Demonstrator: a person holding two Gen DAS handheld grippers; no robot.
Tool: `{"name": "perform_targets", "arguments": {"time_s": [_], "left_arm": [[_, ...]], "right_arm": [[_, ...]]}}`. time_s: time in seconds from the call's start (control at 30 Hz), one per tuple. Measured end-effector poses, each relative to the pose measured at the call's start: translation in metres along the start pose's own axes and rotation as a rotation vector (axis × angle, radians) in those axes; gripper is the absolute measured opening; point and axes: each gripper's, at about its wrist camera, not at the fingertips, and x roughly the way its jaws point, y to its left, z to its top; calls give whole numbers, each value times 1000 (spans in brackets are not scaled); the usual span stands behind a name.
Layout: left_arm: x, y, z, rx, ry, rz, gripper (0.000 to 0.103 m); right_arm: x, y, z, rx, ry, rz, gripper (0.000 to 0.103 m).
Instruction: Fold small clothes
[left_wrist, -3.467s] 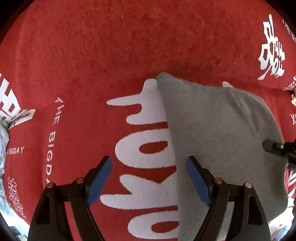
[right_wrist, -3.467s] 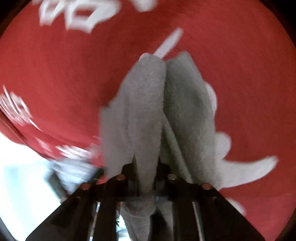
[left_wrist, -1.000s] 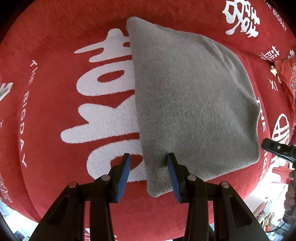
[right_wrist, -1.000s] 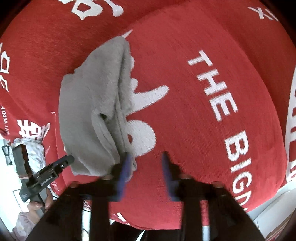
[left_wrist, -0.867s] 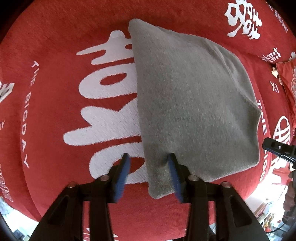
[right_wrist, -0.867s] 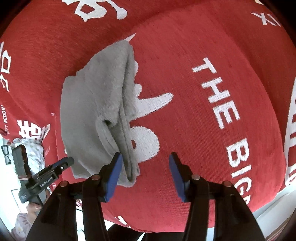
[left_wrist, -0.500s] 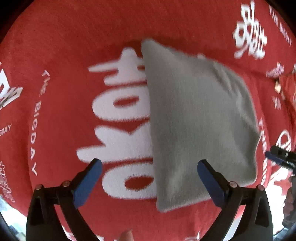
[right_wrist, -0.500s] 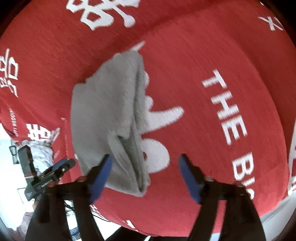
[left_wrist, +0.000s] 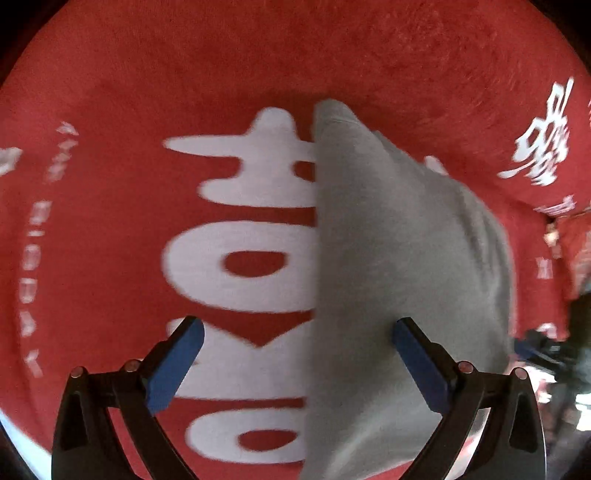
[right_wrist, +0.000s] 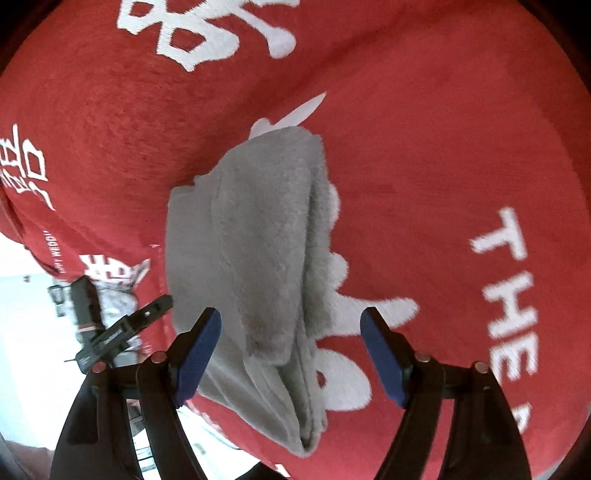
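Both claws nearer grey cloth (left_wrist: 399, 266), red lettered blanket (left_wrist: 110, 229) underneath

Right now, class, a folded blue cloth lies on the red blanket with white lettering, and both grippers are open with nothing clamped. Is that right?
One detail is wrong: the folded cloth is grey, not blue; only the gripper pads are blue. The right wrist view shows it best. The rest holds: it lies on the red blanket, and the left gripper and right gripper are open, having just opened, clamping nothing.

Bright even light, motion blur, fisheye-warped edges
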Motion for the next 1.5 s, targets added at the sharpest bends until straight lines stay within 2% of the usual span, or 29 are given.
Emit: {"name": "perform_targets", "arguments": {"time_s": [0.13,0.23,0.5,0.63,0.67,0.7,0.73,0.77,0.8,0.83,0.93,1.2,1.37,1.5], "left_arm": [[21,-3,9,25,56,-134,103],[34,-10,12,66,85,-177,103],[38,-30,18,95,81,-226,103],[41,-39,16,138,78,-174,102],[40,-39,16,136,72,-168,99],[38,-39,16,131,65,-159,91],[35,-37,16,124,56,-156,83],[31,-36,15,121,45,-162,78],[27,-36,14,126,37,-167,68],[20,-36,12,147,27,-172,58],[6,-37,7,185,7,-178,49],[-41,-24,-13,192,-35,-218,48],[-70,7,-36,172,-37,-225,48],[-81,40,-59,151,-27,-206,48]], "right_arm": [[22,-10,14,9,64,89,81],[36,-11,21,-6,107,158,81],[61,13,38,-111,153,219,82],[69,16,38,-93,140,238,80],[68,15,36,-81,134,232,78],[67,14,35,-68,133,223,63],[69,9,33,-40,145,202,35],[71,5,31,-21,147,194,32],[69,2,30,-5,137,207,31],[66,4,27,1,121,218,31],[61,16,21,14,98,270,30],[45,57,-3,-15,102,319,30],[43,80,-31,-29,128,344,30],[59,99,-58,-44,150,349,30]]}}
